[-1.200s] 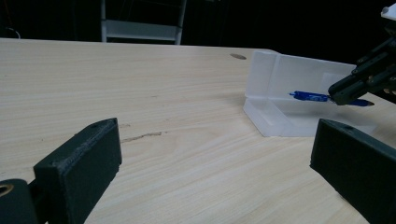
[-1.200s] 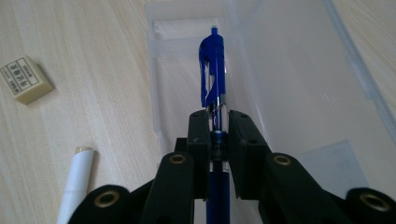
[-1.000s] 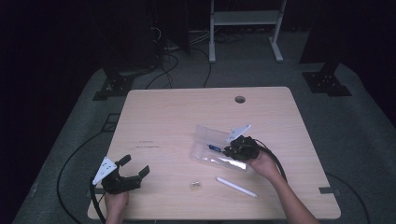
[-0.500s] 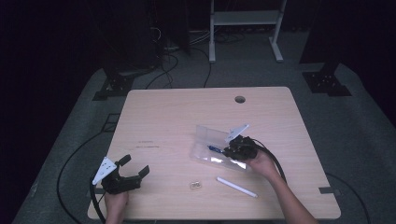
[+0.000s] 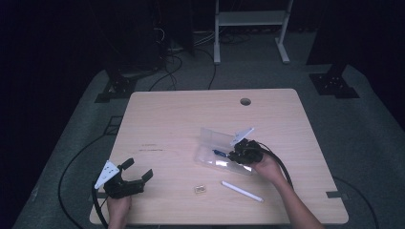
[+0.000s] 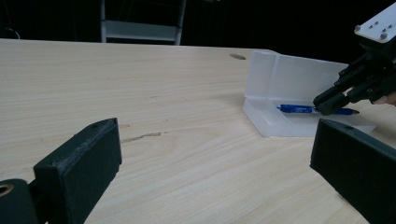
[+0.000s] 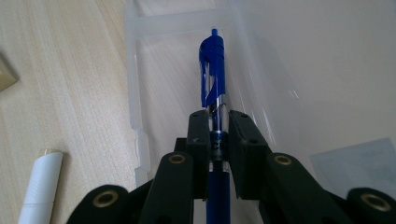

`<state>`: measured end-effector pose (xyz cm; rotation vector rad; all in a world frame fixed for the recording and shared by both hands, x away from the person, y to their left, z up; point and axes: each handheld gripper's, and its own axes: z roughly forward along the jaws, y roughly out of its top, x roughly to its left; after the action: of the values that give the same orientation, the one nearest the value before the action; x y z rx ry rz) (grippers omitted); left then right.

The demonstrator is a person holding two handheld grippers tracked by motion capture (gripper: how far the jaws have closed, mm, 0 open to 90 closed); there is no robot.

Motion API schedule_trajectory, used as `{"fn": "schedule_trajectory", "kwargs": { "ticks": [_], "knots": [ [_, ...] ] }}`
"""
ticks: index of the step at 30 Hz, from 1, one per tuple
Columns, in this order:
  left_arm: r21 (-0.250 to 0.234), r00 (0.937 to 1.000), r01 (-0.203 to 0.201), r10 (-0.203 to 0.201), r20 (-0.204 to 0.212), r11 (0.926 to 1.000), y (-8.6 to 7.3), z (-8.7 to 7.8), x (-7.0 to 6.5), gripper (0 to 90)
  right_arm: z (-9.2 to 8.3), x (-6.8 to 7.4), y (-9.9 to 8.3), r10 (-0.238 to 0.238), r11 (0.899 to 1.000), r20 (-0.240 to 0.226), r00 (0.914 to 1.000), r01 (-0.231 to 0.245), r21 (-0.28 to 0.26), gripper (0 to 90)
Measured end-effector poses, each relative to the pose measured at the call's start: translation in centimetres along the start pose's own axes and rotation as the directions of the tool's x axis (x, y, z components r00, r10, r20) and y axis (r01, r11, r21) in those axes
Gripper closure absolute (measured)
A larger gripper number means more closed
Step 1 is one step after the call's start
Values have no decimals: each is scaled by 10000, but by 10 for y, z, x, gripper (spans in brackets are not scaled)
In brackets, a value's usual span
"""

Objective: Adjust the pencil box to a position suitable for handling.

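Right gripper view: blue plastic click pen (image 7: 214,79) clamped lengthwise between right gripper (image 7: 218,123) fingers, clip end pointing away, inside open clear plastic case (image 7: 135,93) near surface's right edge. Left gripper (image 5: 128,179) fingers wide, empty.

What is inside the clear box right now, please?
A blue pen lies in the clear box, clamped by the right gripper. Its tip end is hidden under the jaws.

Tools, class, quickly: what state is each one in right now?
Left tool: open, holding nothing.
Right tool: closed on the blue pen.
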<state>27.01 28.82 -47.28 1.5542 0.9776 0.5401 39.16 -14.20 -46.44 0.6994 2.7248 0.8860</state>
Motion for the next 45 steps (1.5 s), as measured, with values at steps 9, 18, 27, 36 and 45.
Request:
{"fn": "schedule_trajectory", "kwargs": {
  "ticks": [9, 18, 27, 36, 45],
  "knots": [
    [-10, 10000, 10, -10, 2, 10000, 0, 0, 0, 11, 3, 0, -1, 92, 9999, -9, 10000, -92, 72, 782],
    [0, 10000, 22, -22, -1, 10000, 0, 0, 0, 11, 1, -1, -2, 143, 9999, -7, 9999, -143, 9, 761],
    [4, 10000, 17, -17, 5, 10000, 0, 1, 0, 11, -5, -1, -3, 258, 9995, -81, 9996, -259, -166, 726],
    [13, 10000, 23, -23, 22, 10000, 0, 1, 0, 11, -18, 4, -6, 245, 9987, -312, 9992, -259, -438, 672],
    [51, 10000, -7, 7, -4, 10000, -1, 1, 0, 11, -30, 10, -10, 302, 9965, -515, 9982, -341, -762, 623]
  ]
}}
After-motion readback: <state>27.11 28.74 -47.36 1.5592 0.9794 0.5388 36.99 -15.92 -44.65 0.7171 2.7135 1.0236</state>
